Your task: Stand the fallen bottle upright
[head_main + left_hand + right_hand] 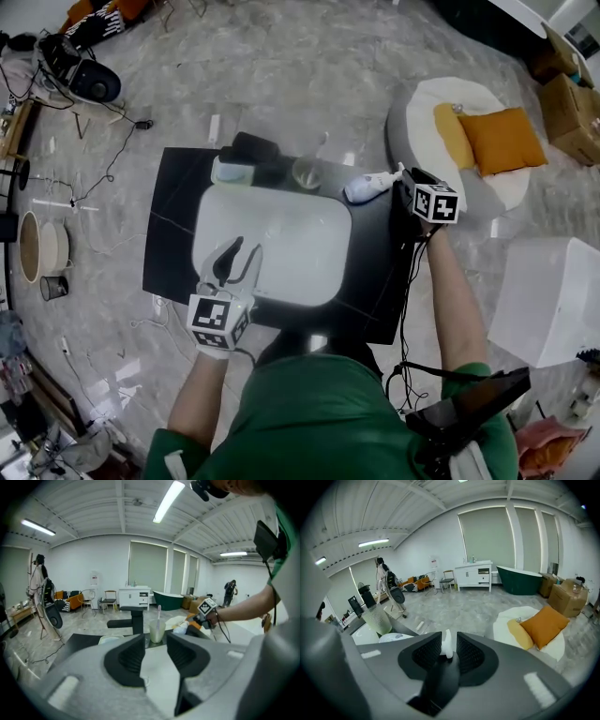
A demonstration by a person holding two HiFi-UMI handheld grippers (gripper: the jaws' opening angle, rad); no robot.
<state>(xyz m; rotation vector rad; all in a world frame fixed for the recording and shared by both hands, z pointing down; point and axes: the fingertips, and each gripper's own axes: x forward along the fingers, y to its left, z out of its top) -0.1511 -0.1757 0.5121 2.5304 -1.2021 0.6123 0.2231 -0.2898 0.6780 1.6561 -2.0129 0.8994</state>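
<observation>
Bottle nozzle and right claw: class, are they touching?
Cannot tell. In the right gripper view the white bottle nozzle sits between the pads of the right claw, but no plain contact or gap shows; the head view is too small to tell.

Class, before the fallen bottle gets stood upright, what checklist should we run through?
1. Bottle lying on its side on the table: ok.
2. Its pump between the right tongs: ok.
3. Firm grip on the pump: cannot tell.
4. Left tongs open, empty, away from the bottle: ok.
5. Cup standing apart from the bottle: ok.
</observation>
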